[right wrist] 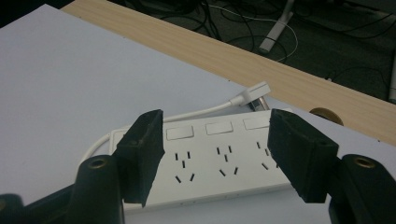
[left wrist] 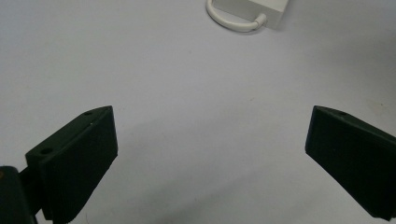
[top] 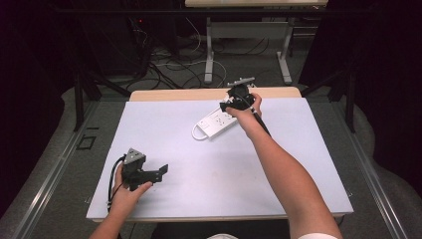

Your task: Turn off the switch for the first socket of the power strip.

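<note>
Hovering over the far middle of the table [top: 164, 124], the right gripper [right wrist: 215, 154] has its jaws spread wide, 1 either side of the power strip [right wrist: 219, 161] but seemingly above it, gripping nothing. The strip lies flat, white, w/ 3 socket groups and 3 rocker switches facing up; its cord [right wrist: 201, 112] loops round the back to a plug [right wrist: 254, 93] near the table's wooden far edge. The left gripper [left wrist: 210, 154] sits low at the near left, jaws wide apart and empty, well apart from the strip.

Risks, as I judge them: the strip looks smooth and light, so closing off-centre could skid or spin it instead of gripping. The cord loop could snag a jaw or drag when the strip moves. A jaw tip could also press a switch.

Surface is a plain pale sheet, matte, a few faint marks, nothing else on it. Beyond it: dark room, grey floor, loose cables, legs of another table.
</note>
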A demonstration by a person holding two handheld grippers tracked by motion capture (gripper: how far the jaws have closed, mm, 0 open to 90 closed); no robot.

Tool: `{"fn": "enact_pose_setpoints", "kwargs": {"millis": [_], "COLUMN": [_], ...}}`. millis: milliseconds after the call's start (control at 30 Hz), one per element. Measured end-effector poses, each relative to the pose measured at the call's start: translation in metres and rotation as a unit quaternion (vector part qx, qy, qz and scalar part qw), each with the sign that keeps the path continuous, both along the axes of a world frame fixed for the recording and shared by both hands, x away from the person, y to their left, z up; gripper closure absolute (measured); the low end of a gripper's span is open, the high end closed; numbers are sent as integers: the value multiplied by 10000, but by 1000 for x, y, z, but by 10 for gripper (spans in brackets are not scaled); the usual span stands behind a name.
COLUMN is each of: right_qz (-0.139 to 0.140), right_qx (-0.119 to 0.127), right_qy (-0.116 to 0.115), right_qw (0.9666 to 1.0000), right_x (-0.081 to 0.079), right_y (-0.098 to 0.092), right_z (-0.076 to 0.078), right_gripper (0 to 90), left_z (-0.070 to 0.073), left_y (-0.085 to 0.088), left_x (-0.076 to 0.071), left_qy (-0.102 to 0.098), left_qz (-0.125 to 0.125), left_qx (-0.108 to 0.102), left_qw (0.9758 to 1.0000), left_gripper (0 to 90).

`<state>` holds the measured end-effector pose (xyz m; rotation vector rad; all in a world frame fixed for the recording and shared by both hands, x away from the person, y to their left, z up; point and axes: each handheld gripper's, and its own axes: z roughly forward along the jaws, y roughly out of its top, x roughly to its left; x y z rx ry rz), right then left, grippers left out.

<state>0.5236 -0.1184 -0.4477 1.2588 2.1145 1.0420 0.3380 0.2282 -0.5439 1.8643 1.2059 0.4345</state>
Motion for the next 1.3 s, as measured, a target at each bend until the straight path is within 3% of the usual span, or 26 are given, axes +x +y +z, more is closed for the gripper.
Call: {"fn": "enact_pose_setpoints", "kwargs": {"millis": [133,267,433,567,1033,1300], "right_qz": [38,104,175,165,341,356], "right_qx": [-28,-100,-157,-143,-251,-197], "right_qy": [48,-118,-148,-42,-332,-287], "right_qw": [10000,9998,9996,9998,9986,9988], "right_x": [3,5,8,11,23,31], "right_y": [3,11,17,23,34,38], "right_z": [-2,-3,-6,-11,-24,-34], "right_gripper": [429,468,473,475,530,567], "left_z": [0,-1,-1,0,0,1], "left_y": [-1,-1,0,0,1,1], "left_x": [0,1,0,0,0,0], "left_qy": [-48,-35,-37,-46,-61,-19], "left_qz": [34,20,18,29,26,-9], "left_qx": [-34,-18,-27,-58,-65,-63], "left_qw": [10000,10000,10000,10000,10000,10000], "left_gripper": [23,23,23,23,24,25]}}
